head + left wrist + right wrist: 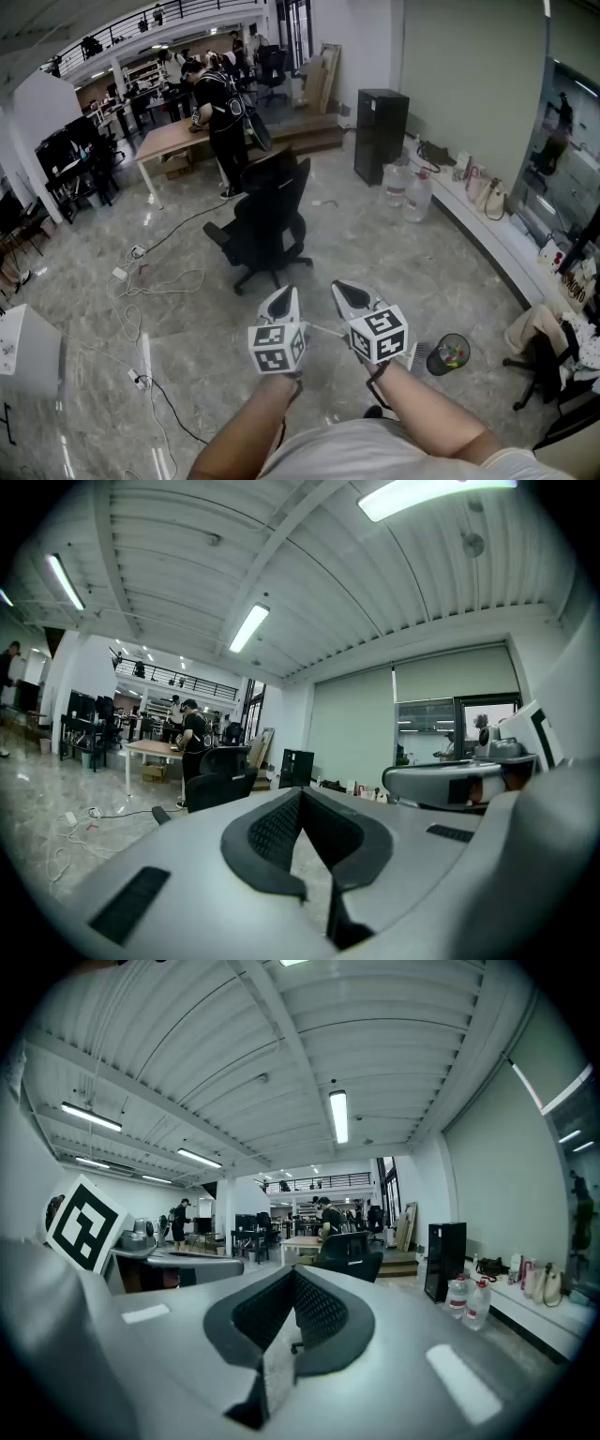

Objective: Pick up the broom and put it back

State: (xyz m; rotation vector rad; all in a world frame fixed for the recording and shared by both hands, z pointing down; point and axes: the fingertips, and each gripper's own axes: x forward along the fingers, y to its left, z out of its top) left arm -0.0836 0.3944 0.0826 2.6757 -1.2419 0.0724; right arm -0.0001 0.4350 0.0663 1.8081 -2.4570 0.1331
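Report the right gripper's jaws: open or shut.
Shut. In the right gripper view, the right gripper has its jaws' tips touching, with nothing held between them.

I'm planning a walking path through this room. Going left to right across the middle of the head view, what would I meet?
loose cables → black office chair → black cabinet → bags on the window ledge

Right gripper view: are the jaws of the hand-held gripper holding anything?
No, the right hand-held gripper has its jaws shut against each other, and nothing sits between them.
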